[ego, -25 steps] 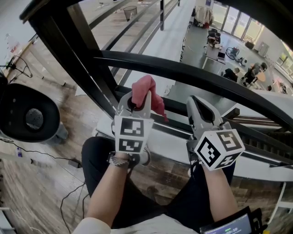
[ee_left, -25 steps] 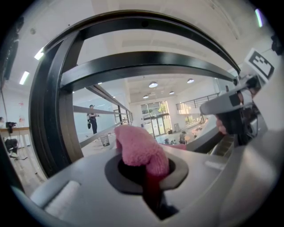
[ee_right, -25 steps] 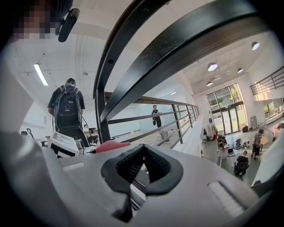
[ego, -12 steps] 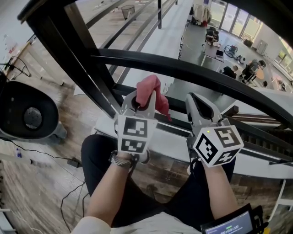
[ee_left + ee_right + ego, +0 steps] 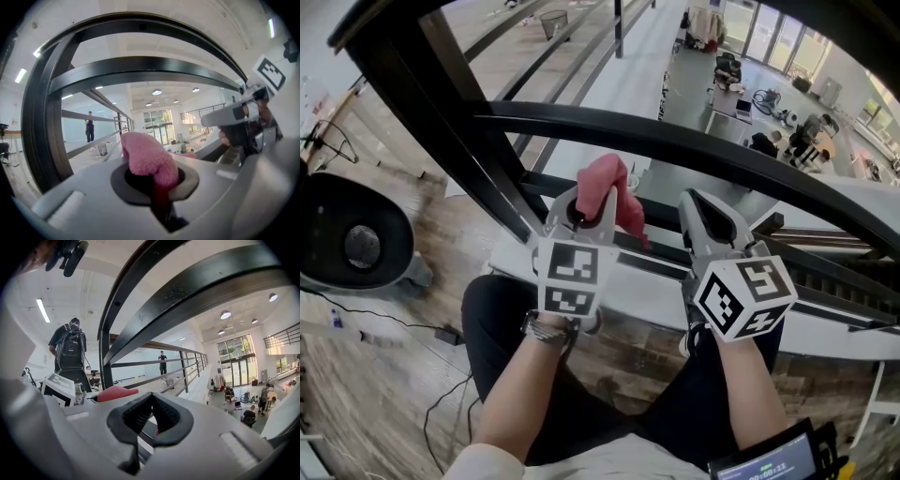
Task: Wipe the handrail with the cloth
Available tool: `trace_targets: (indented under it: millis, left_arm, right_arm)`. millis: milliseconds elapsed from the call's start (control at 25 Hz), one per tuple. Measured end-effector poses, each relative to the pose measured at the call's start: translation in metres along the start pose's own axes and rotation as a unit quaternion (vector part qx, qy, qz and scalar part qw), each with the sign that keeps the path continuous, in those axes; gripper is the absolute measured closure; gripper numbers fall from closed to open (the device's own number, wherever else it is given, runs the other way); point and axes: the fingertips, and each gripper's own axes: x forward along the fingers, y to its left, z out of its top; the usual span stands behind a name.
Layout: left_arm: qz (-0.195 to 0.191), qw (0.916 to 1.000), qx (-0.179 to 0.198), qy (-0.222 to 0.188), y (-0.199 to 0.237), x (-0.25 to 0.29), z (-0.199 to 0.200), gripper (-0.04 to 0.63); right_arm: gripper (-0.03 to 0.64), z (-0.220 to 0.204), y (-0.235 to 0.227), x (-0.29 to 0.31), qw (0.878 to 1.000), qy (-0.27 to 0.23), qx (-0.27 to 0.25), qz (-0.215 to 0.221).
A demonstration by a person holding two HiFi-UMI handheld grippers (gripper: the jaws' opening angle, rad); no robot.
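The left tool (image 5: pixel 584 208) is pinching the pink cloth (image 5: pixel 607 186). In the left gripper view, the cloth pokes up in a soft lump from between the shut jaws. Its bottom part is tucked down inside them and cannot be seen.

The right tool (image 5: pixel 701 211) is just beside the left one. Its jaws are pressed together and they hold nothing.

The black handrail (image 5: pixel 675 142) runs across above both tools. Both of its ends are cut off by the sides of the picture. The cloth sits just under the handrail in the head view. I cannot tell if the cloth is touching it.

The cubes with square markers cover most of the person's hands, so only the arms show.

A big round black thing (image 5: pixel 352 234) is on the wood floor (image 5: pixel 384 375) at the left. The edge cuts part of it off, and it is hard to say what it is.

In the right gripper view, a person with a backpack (image 5: pixel 70 350) stands on the left with their back to us. Far below the handrail there are desks (image 5: pixel 727 103) and very small people, too tiny to make out
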Motion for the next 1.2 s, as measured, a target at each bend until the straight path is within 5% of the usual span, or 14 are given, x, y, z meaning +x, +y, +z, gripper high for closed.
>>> trace_targets:
  millis: [280, 840, 1200]
  left_arm:
    - [-0.029, 0.9995, -0.002, -0.009, -0.016, 0.002, 0.003, 0.565]
    - [-0.023, 0.9992, 0.006, -0.032, -0.022, 0.006, 0.002, 0.565]
    - [-0.041, 0.9988, -0.005, -0.025, -0.03, 0.007, 0.003, 0.565]
  right_arm:
    - [0.615, 0.004, -0.003, -0.008, 1.0, -0.015, -0.019, -0.002]
    - [0.615, -0.004, -0.013, -0.016, 0.999, -0.016, -0.043, 0.005]
    - [0.615, -0.008, -0.023, -0.022, 1.0, -0.007, -0.014, -0.005]
